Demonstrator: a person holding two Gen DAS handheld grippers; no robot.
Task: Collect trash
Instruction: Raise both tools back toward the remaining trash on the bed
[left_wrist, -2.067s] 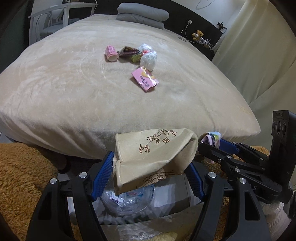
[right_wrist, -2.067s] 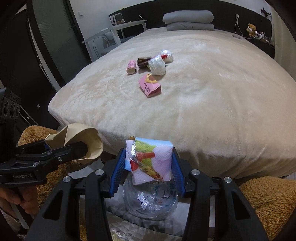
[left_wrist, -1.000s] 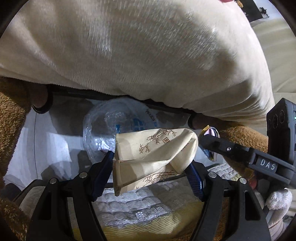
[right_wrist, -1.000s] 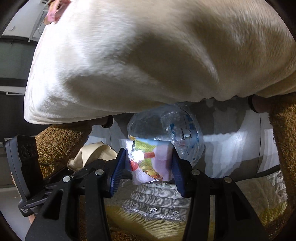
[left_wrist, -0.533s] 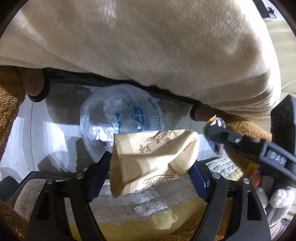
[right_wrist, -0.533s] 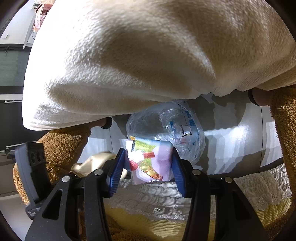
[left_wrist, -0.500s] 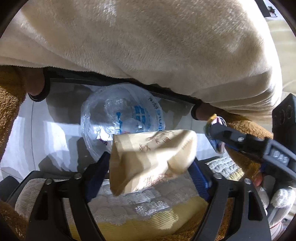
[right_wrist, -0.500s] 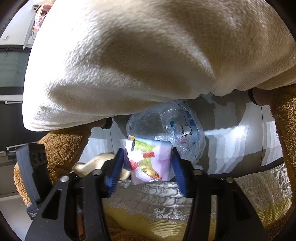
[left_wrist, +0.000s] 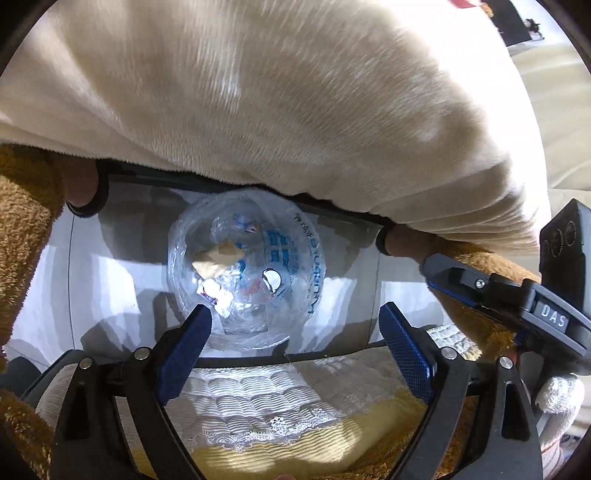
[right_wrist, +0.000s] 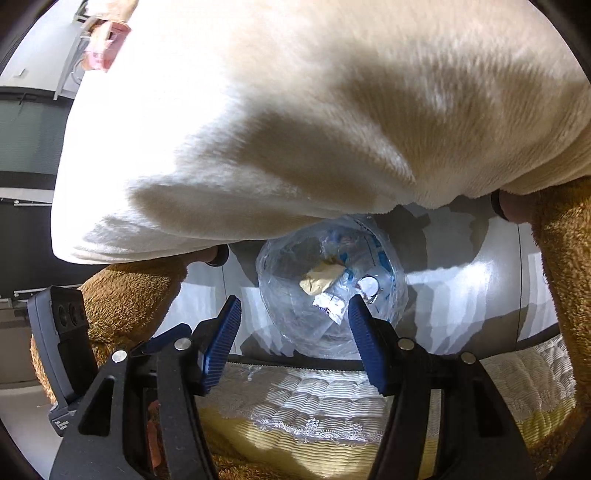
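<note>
The left gripper (left_wrist: 295, 332) hangs over the clear plastic bag (left_wrist: 245, 273) with its blue-padded jaws spread wide and nothing between them. The right gripper (right_wrist: 293, 332) is the same: jaws wide apart, empty, poised above the bag (right_wrist: 332, 284).

The bag stands open on the pale floor (left_wrist: 122, 280), its mouth just past the fingertips at 12 o'clock in both views. Inside it lies a crumpled tan paper wrapper (left_wrist: 218, 260), at about 10 o'clock from the bag's middle in the left view and near the middle in the right view (right_wrist: 319, 278). Just below the wrapper, at 6 o'clock, sits a small white scrap (right_wrist: 330, 306); what else is in the bag is too blurred to tell.

The cream blanket (left_wrist: 277, 103) of the bed fills the upper half of both views and overhangs the bag's far edge. At 10 o'clock in the right view a pink packet (right_wrist: 107, 51) lies on the blanket's top. A white quilted cushion (left_wrist: 258, 398) lies under the grippers at 6 o'clock.
</note>
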